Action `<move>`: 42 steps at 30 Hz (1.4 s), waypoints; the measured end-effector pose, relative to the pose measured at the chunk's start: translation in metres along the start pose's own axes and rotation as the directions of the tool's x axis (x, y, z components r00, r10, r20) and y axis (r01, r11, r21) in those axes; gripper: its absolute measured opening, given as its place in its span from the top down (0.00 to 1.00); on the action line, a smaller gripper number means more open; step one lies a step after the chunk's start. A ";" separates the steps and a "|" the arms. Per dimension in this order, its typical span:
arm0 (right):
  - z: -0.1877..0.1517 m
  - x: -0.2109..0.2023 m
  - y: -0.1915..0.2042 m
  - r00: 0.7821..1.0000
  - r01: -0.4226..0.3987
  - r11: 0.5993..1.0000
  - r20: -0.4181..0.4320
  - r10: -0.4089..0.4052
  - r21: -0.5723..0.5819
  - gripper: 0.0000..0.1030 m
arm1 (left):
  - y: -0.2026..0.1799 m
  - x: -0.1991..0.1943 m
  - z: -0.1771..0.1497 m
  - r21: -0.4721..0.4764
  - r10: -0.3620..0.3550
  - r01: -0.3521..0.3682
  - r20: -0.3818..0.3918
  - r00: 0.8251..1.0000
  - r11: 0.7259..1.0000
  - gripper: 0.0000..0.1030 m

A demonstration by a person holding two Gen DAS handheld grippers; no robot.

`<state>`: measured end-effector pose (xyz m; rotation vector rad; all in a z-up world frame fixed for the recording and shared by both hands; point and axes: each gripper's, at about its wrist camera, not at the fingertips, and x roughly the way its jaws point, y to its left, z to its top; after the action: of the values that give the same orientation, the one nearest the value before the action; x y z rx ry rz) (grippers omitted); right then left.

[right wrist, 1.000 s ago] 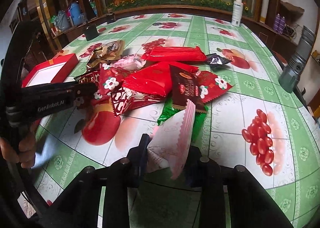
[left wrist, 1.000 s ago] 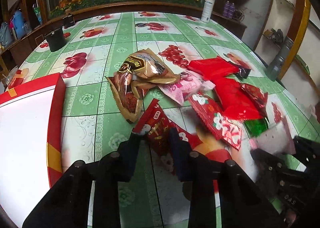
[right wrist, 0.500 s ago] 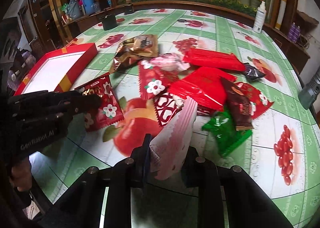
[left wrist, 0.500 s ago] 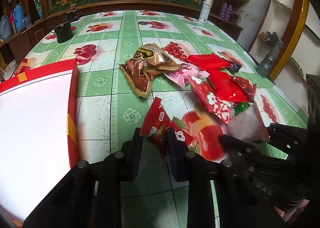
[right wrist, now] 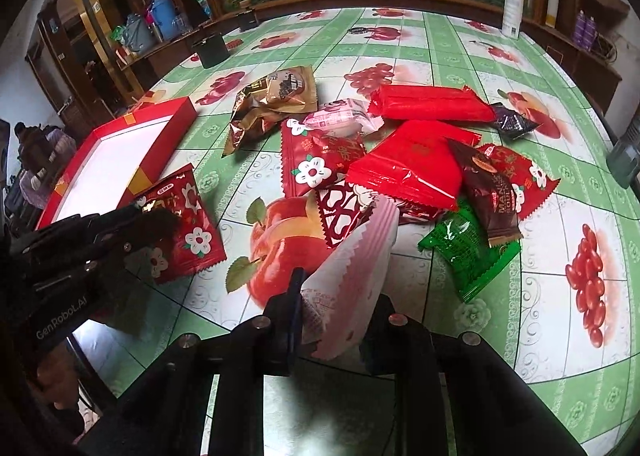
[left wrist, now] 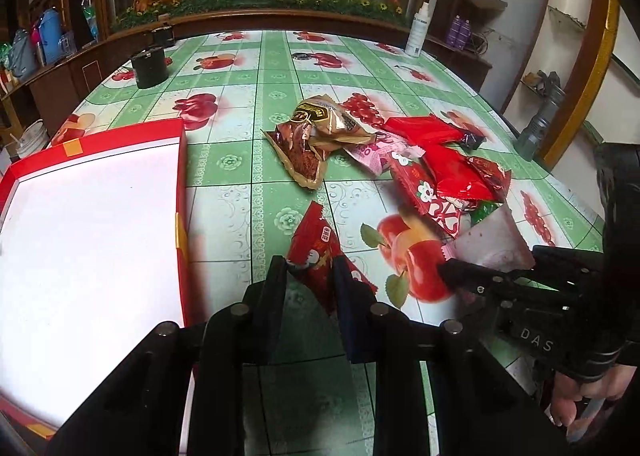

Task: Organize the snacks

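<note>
My left gripper (left wrist: 310, 270) is shut on a red flowered snack packet (left wrist: 316, 244), held above the table just right of the red box with a white inside (left wrist: 88, 212). The same packet (right wrist: 180, 224) and the box (right wrist: 116, 164) show in the right wrist view. My right gripper (right wrist: 336, 296) is shut on a pale pink packet (right wrist: 356, 272), also seen in the left wrist view (left wrist: 492, 244). A pile of snack packets (right wrist: 404, 168) lies mid-table: red, brown, pink, green.
A black cup (left wrist: 150, 66) and a white spray bottle (left wrist: 416, 34) stand at the table's far edge. A grey flashlight (left wrist: 538, 124) stands to the right. The tablecloth (left wrist: 240, 184) is green with fruit prints.
Both grippers have pulled back and leftward from the pile with their packets. The red box now fills more of the left wrist view.
</note>
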<state>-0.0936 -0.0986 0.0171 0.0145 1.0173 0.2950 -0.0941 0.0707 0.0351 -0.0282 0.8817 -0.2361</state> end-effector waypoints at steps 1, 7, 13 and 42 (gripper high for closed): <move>0.000 0.000 0.001 1.000 -0.006 1.000 -0.002 0.006 0.002 0.78 | 0.000 -0.001 -0.001 -0.001 -0.001 0.001 0.002 1.000 1.000 0.80; 0.000 -0.004 0.003 0.999 -0.036 0.999 -0.003 0.036 0.023 0.78 | 0.002 -0.009 -0.005 -0.009 -0.001 0.001 0.010 1.000 1.000 0.86; 0.001 -0.011 0.012 0.998 -0.052 0.999 0.024 0.052 0.015 0.78 | 0.003 -0.018 -0.008 -0.004 0.001 -0.001 0.028 1.000 1.000 0.86; -0.006 -0.008 -0.027 0.999 -0.036 0.989 0.024 0.033 0.142 0.78 | 0.008 -0.005 -0.015 -0.029 0.044 -0.045 -0.017 0.999 0.999 0.86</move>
<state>-0.0962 -0.1270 0.0170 0.1648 1.0157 0.2529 -0.1074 0.0806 0.0282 -0.0344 0.9011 -0.1819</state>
